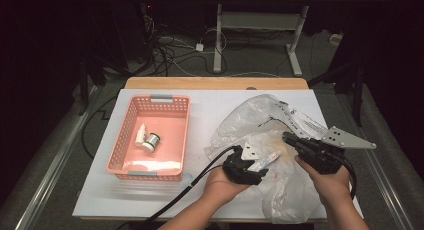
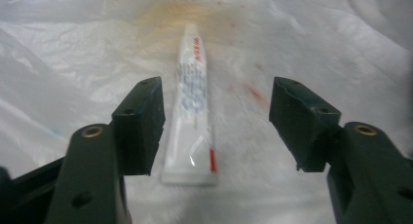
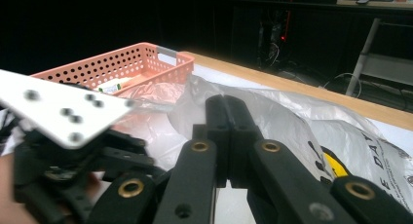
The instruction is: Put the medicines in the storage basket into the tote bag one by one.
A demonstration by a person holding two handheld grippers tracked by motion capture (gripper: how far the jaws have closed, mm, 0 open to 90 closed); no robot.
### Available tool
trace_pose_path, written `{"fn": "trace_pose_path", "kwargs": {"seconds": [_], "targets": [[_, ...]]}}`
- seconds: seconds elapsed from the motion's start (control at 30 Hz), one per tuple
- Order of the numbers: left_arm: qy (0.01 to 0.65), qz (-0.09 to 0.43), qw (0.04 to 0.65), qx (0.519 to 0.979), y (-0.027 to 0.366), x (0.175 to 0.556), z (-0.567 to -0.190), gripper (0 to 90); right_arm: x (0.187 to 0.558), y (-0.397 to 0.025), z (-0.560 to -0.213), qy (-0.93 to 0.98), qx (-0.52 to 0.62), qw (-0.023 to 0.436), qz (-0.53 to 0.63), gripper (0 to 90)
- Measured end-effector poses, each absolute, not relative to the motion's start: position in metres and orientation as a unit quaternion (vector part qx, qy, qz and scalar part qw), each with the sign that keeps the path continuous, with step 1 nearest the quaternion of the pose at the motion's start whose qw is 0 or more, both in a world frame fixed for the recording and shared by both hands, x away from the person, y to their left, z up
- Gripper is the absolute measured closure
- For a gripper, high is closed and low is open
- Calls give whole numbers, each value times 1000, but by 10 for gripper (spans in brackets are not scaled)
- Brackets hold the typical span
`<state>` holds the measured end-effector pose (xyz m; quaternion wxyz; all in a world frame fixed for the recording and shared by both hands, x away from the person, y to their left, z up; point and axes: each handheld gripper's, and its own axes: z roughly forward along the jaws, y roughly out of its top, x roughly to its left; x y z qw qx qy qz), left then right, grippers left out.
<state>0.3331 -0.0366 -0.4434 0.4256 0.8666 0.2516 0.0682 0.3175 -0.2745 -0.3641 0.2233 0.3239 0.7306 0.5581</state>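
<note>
Two forearms come in at the bottom of the high view, each hand gripping a black tool over a crumpled clear plastic bag (image 1: pixel 270 140) that lies on the right half of the white table (image 1: pixel 210 107). On that side, the left gripper (image 1: pixel 260 165) points right toward a small white tube (image 1: pixel 265 161) lying on the bag, and the right gripper (image 1: pixel 289 138) points left onto the plastic just beside it. Well apart on the left stands a pink basket (image 1: pixel 116 150) with a small white bottle (image 1: pixel 140 135) and a little round jar (image 1: pixel 152 141) inside.

From the left gripper view, the left gripper (image 2: pixel 216 121) has its jaws spread wide, released, with the tube (image 2: pixel 191 112) lying lengthwise between them on the bag (image 2: pixel 73 63), closer to the left-hand jaw and touching neither. Its cap end points away; blue lettering runs along it.

From the right gripper view, the right gripper (image 3: pixel 227 104) has its jaws pressed together, clenched on a fold of the bag (image 3: pixel 292 121). The other tool (image 3: pixel 73 156) with its grey plate sits just beside at the left, and the basket (image 3: pixel 122 63) stands farther back.
</note>
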Motion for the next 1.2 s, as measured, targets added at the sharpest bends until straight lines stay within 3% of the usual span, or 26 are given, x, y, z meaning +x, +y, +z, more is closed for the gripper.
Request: {"fn": "trace_pose_path", "kwargs": {"seconds": [0.47,0.6,0.67,0.7,0.83,1.2], "targets": [[242,53,450,858,10,299,-434,235,315,-275,-363,729,325,227,558,900],[244,69,455,854,24,292,-429,144,315,-275,-362,729,326,226,558,900],[242,73,458,852,31,290,-425,142,315,-275,-362,729,326,226,558,900],[245,75,457,852,34,288,-424,64,315,-275,-362,729,326,226,558,900],[252,77,459,848,45,285,-419,0,315,-275,-362,729,328,226,557,900],[261,89,471,838,77,279,-408,0,316,-277,-362,726,332,228,557,900]]}}
